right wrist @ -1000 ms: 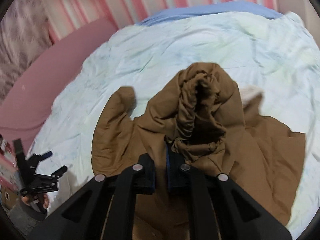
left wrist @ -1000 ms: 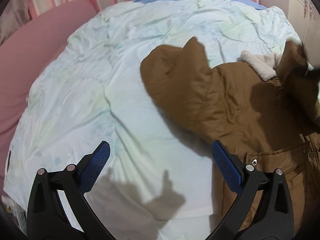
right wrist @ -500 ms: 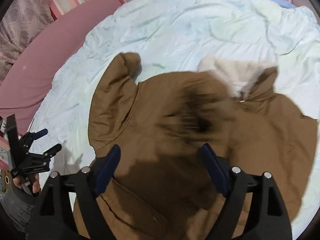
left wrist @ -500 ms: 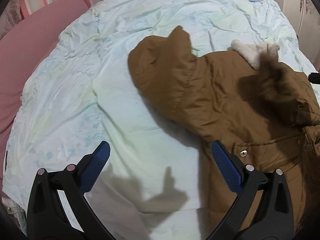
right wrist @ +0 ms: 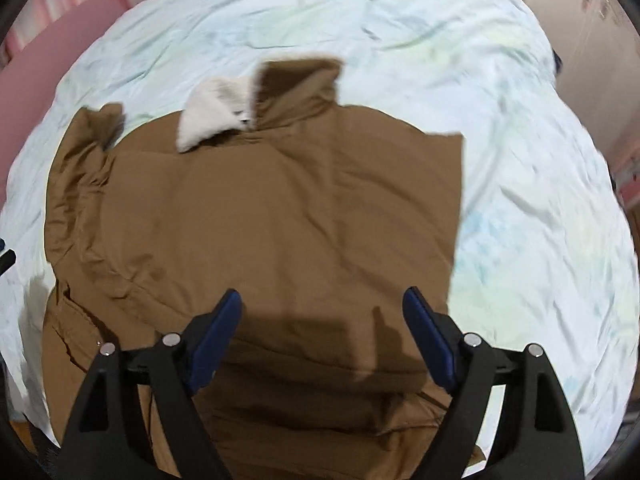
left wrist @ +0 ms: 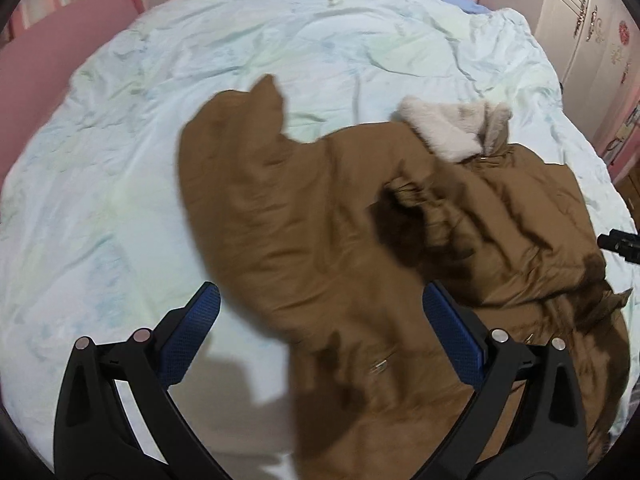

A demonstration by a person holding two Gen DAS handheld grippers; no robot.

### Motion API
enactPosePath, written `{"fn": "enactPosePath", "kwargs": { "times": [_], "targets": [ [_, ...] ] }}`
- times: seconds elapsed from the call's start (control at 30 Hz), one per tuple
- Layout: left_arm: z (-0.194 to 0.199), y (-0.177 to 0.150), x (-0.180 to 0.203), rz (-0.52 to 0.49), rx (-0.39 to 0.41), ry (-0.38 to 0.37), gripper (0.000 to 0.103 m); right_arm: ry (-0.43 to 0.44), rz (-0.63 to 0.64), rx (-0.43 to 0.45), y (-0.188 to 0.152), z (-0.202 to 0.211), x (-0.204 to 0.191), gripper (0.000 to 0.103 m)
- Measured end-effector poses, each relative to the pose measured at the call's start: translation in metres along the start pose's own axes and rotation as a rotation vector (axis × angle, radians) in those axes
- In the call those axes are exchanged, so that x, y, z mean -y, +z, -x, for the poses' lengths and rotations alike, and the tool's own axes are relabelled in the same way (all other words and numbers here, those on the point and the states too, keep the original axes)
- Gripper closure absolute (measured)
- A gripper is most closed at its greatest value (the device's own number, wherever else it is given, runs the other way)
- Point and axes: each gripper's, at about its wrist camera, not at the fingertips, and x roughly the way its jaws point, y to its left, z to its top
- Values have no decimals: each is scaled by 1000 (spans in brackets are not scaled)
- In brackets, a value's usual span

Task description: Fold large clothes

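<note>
- Both sets of fingers are spread wide and hold nothing: my right gripper, clamped on the sleeve a second ago, has let go; my left gripper stays open.
- The brown coat lies flat on the bed, sleeve across its front, fleece collar at the top.

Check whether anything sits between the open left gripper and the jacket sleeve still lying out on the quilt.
Nothing visible does. The left gripper is open above the brown jacket; its sleeve lies unobstructed on the quilt.
</note>
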Motion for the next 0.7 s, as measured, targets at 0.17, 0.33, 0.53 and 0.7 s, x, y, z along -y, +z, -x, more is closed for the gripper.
{"fn": "enactPosePath", "kwargs": {
  "times": [0.17,0.33,0.53,0.7],
  "targets": [
    [-23,16,34,-46,-26,-26,3,-6,-19,27,0,1,11,20],
    [-46,30,53,-58,-35,-67,11,-54,33,47,0,-1,16,20],
    [-105,40,77,-63,-162,-124,39,-18,21,41,-5,-9,21,20],
    [-117,33,89,-74,-150,-117,73,-2,-6,24,-15,-20,24,20]
  ]
}}
